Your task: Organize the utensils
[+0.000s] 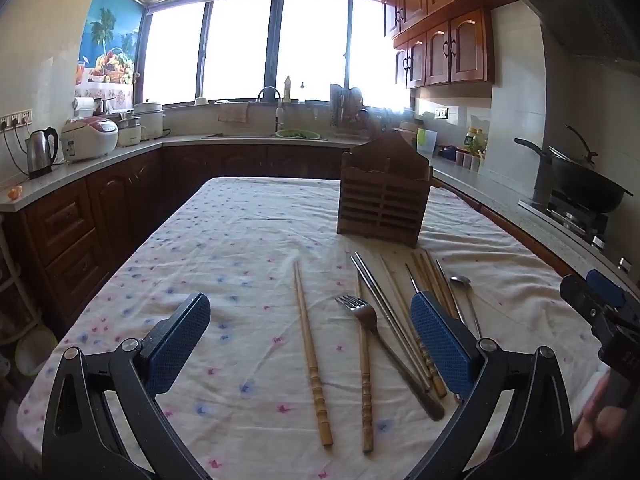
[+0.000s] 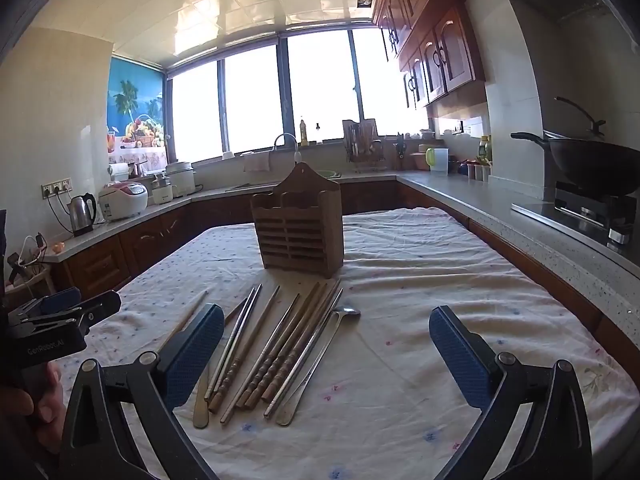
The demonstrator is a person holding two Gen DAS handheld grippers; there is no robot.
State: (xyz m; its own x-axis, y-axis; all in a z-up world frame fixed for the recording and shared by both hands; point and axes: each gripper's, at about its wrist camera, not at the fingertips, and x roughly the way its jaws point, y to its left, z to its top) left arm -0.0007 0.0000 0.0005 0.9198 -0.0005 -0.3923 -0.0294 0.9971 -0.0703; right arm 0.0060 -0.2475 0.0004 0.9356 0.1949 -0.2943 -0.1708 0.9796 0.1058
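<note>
A wooden slatted utensil holder (image 1: 383,195) (image 2: 299,232) stands upright on the table's far half. In front of it lie wooden chopsticks (image 1: 311,354) (image 2: 280,354), metal chopsticks (image 1: 376,292) (image 2: 236,336), a fork (image 1: 370,320) and a spoon (image 1: 464,286) (image 2: 320,354), side by side on the floral cloth (image 1: 224,248). My left gripper (image 1: 310,340) is open and empty above the near utensils. My right gripper (image 2: 326,354) is open and empty, to the right of the pile; it shows at the left wrist view's right edge (image 1: 600,304).
Kitchen counters (image 1: 80,168) run along the left, back and right. A wok (image 2: 592,168) sits on the stove at right. A kettle (image 1: 40,152) and rice cooker (image 1: 90,138) stand on the left counter.
</note>
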